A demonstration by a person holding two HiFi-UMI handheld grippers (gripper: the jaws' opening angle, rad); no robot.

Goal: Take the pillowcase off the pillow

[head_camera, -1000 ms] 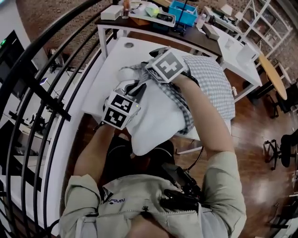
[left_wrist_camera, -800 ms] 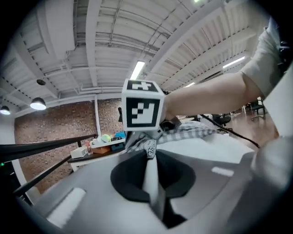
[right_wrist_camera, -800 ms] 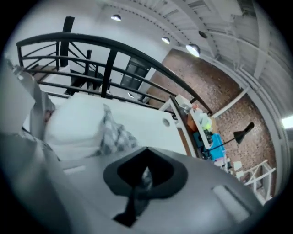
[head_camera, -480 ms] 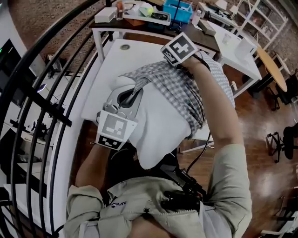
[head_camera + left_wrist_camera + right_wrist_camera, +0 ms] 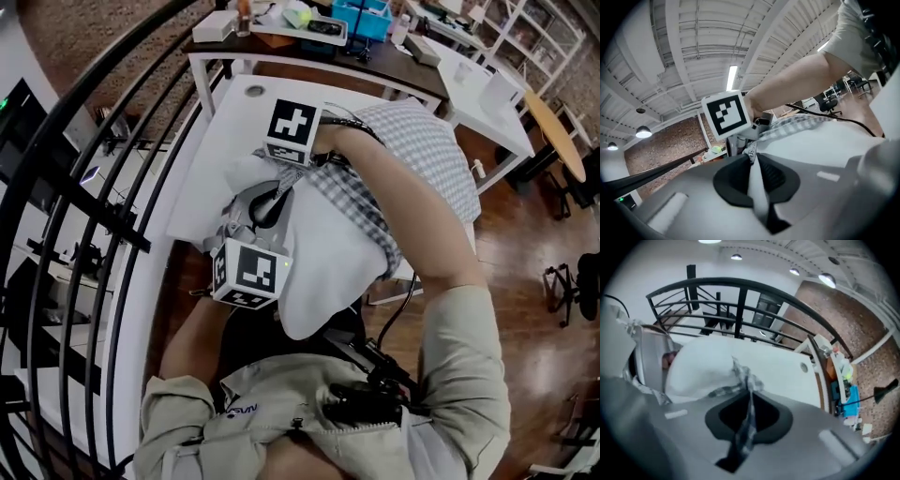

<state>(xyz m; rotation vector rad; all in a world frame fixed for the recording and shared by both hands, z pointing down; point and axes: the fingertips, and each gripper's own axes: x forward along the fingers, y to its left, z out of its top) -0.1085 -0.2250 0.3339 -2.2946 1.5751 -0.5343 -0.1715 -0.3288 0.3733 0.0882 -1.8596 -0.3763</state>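
Observation:
A white pillow [image 5: 323, 262] lies on the white table [image 5: 225, 122] and hangs over its near edge toward me. A grey checked pillowcase [image 5: 422, 159] still covers its far half and is bunched across the middle. My left gripper [image 5: 272, 199] is shut on a fold of the pillow's white cloth [image 5: 757, 187] at the bared left end. My right gripper [image 5: 298, 161] sits just beyond it, at the pillowcase's bunched edge. Checked cloth [image 5: 749, 380] is pinched between its jaws, which are opening slightly. The right gripper's marker cube [image 5: 725, 115] shows in the left gripper view.
A black metal railing [image 5: 84, 197] curves along the left. Beyond the table stands a dark desk [image 5: 375, 70] with a blue bin [image 5: 370, 17] and small items. White tables [image 5: 487, 94] and wooden floor [image 5: 525, 234] lie to the right.
The right gripper swung out to the far right with the pillowcase, then came back to the bunched edge beside the left gripper. The left gripper kept its hold and shifted only slightly.

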